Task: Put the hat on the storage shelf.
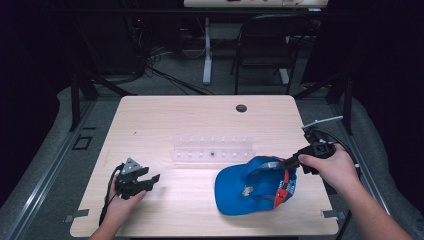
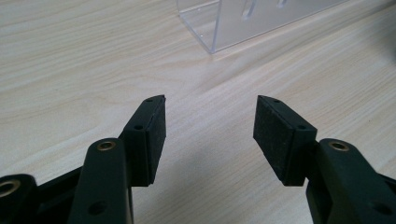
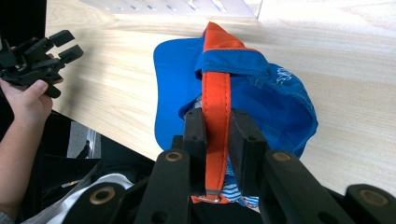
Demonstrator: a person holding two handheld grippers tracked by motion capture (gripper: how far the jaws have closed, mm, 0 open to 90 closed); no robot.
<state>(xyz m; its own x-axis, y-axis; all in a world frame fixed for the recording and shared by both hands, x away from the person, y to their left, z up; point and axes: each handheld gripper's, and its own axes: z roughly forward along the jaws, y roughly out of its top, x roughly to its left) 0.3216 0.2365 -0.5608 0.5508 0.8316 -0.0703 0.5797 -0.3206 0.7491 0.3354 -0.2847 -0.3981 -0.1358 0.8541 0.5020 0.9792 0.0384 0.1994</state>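
A blue cap (image 1: 250, 187) with an orange back strap (image 3: 216, 98) lies upside down at the table's front right, its back end lifted. My right gripper (image 1: 283, 164) is shut on that strap; in the right gripper view the orange band runs between both pads (image 3: 194, 128), clamped by my right gripper (image 3: 215, 130). My left gripper (image 1: 150, 176) rests at the front left, a hand around its body. In the left gripper view my left gripper (image 2: 210, 121) is open over bare wood, nothing between its pads (image 2: 273, 135). The left gripper (image 3: 39, 56) also shows far off in the right gripper view.
A clear plastic rack (image 1: 214, 148) stands across the table's middle, just behind the cap; its corner (image 2: 219, 23) is ahead of the left jaws. A round cable hole (image 1: 241, 108) sits near the table's (image 1: 165, 120) far edge. A chair (image 1: 265, 45) stands beyond.
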